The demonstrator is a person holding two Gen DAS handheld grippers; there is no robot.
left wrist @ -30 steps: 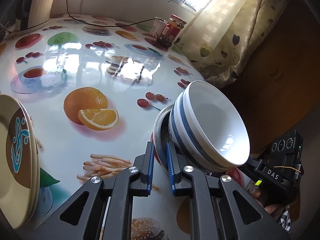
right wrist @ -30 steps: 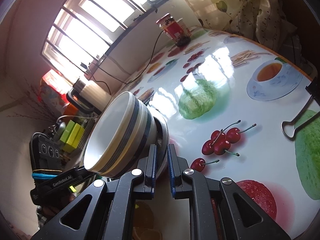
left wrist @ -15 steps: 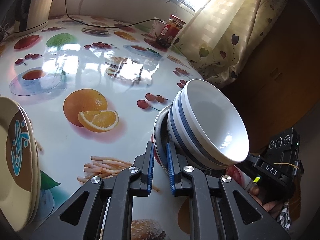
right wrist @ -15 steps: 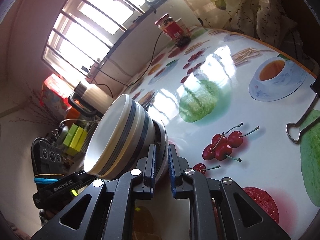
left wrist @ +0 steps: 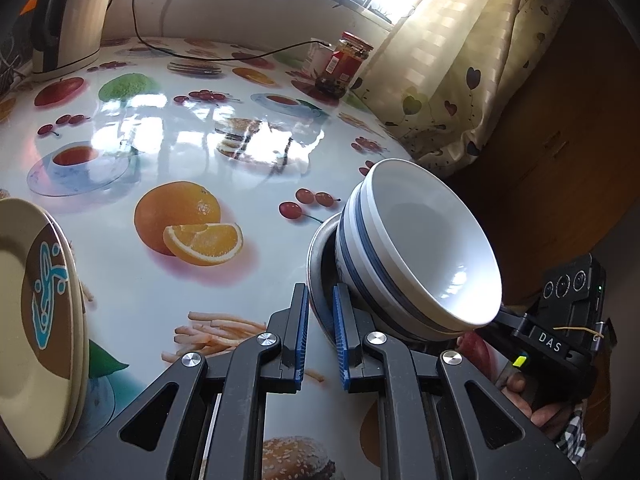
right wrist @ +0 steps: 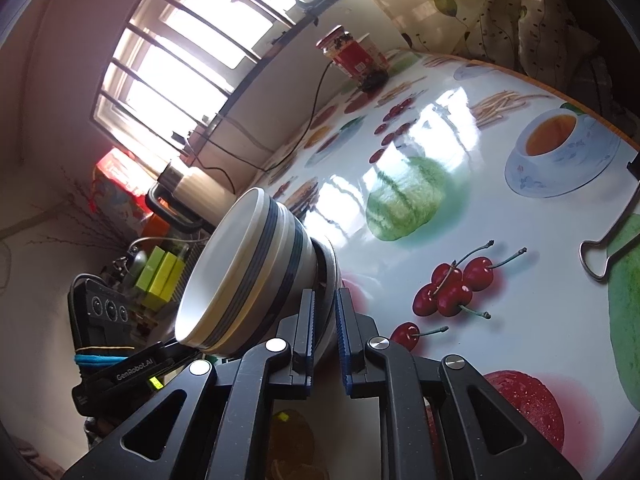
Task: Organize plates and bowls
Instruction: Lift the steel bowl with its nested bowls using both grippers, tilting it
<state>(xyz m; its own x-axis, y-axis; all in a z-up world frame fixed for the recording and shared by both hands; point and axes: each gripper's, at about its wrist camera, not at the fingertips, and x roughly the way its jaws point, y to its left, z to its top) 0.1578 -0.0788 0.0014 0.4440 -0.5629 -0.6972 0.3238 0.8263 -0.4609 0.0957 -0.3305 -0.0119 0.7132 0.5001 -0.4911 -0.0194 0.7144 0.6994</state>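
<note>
- Gripping the rim of a small plate (left wrist: 318,252) from opposite sides, the left gripper (left wrist: 320,332) and the right gripper (right wrist: 325,330) each have their blue pads closed tight on its thin edge.
- The plate stands nearly on edge, held above the table (left wrist: 160,152), which wears a glossy cloth printed with fruit.
- Two nested white bowls with blue bands (left wrist: 416,256) rest against the plate, their mouths tipped sideways toward the table's edge.
- Seen from the right wrist, the same bowls (right wrist: 244,276) open toward the left gripper's body.
- A beige plate with a brown and blue centre (left wrist: 36,304) stands tilted at the left edge of the left wrist view, atop another of its kind.
- A red-labelled jar (left wrist: 344,64) sits far off by the curtain (left wrist: 460,72).
- A cream kettle (left wrist: 76,12) stands in the far corner.
</note>
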